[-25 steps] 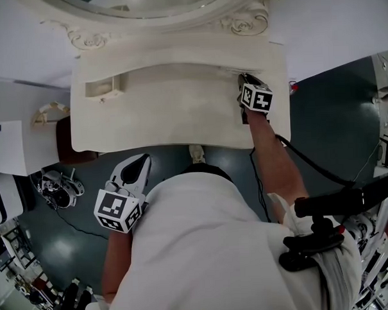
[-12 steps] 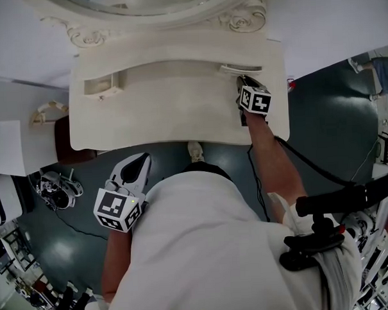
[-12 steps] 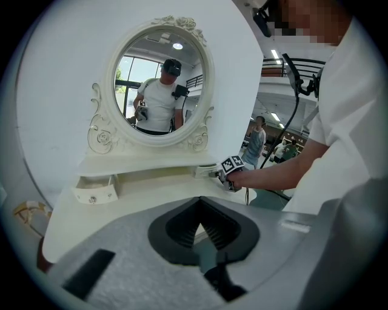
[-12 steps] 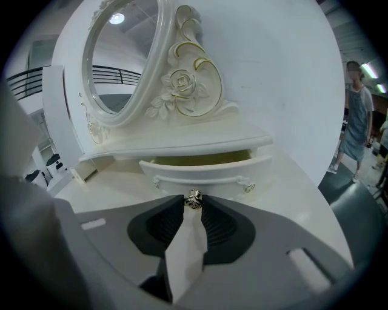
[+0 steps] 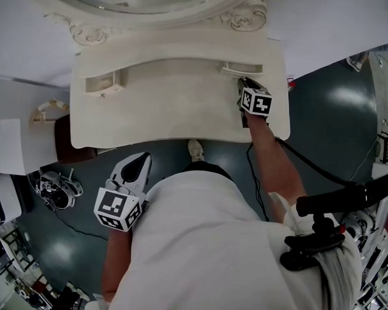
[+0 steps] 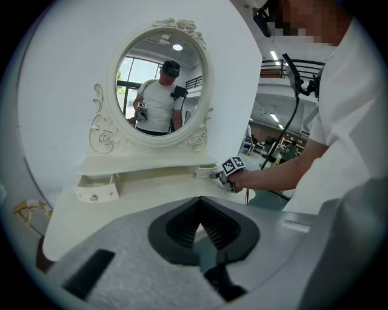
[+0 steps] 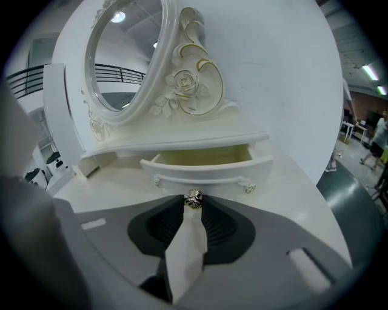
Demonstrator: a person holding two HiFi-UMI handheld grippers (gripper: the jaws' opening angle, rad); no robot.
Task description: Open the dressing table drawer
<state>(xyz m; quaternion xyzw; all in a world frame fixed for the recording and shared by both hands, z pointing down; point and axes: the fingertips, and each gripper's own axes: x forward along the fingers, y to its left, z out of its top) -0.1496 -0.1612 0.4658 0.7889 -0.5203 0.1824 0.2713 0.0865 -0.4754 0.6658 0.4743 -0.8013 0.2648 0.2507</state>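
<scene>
The cream dressing table has two small drawers under its oval mirror. The right drawer stands partly pulled out; its pale inside shows in the right gripper view above the curved drawer front. My right gripper is shut on that drawer's small metal knob, which sits pinched between the pad tips. The left drawer is also out a little. My left gripper hangs off the table's near edge, over the floor, shut and holding nothing.
A brown seat stands left of the table, with cables and gear on the dark floor beside it. A black cable trails from my right arm. My shoe is under the table's front edge.
The right drawer has slid out of the table, drawn toward me by the right gripper on its knob. The left gripper has stayed where it was.
</scene>
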